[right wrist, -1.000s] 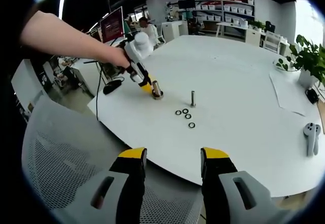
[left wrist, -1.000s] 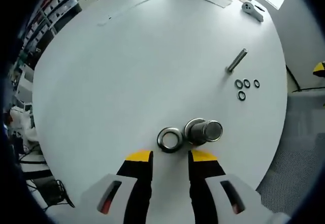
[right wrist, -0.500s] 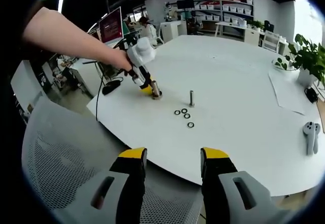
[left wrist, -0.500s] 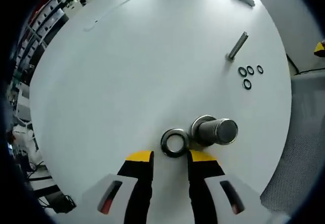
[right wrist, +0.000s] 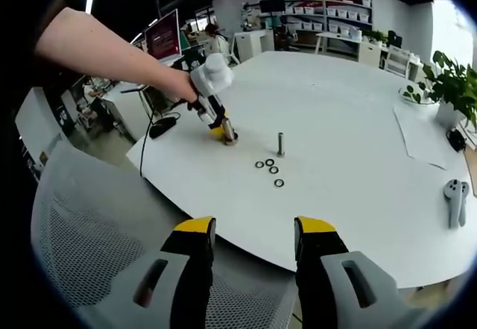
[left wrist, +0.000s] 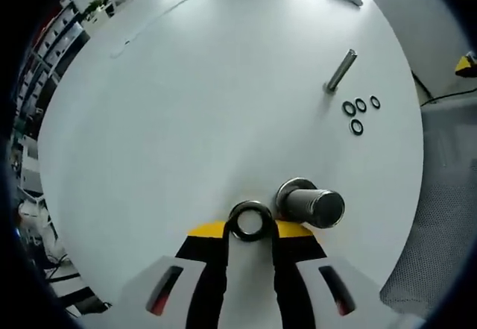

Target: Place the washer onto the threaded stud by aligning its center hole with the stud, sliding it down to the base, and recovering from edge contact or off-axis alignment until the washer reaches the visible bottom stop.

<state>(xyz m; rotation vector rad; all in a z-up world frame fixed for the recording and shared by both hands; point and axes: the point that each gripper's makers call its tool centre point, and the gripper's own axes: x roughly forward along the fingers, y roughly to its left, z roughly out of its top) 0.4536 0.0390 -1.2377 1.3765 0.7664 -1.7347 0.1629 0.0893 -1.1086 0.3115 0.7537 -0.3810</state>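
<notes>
A shiny metal washer [left wrist: 249, 221], round and flat, is seen lying on the smooth white tabletop [left wrist: 209, 105] between the yellow tips of the left claw [left wrist: 249, 229], which is narrowly parted around it. Just beside it a thick ribbed steel stud [left wrist: 311, 204] stands upright. The left claw is held steeply downward by a hand [right wrist: 176, 85]. The right claw [right wrist: 250, 228] is held wide above a grey mesh chair [right wrist: 89, 247].

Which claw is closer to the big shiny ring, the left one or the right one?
Left. The left claw has the big ring right between its yellow tips, beside the thick stud. The right claw hangs far away, off the table edge above a mesh chair.
</notes>
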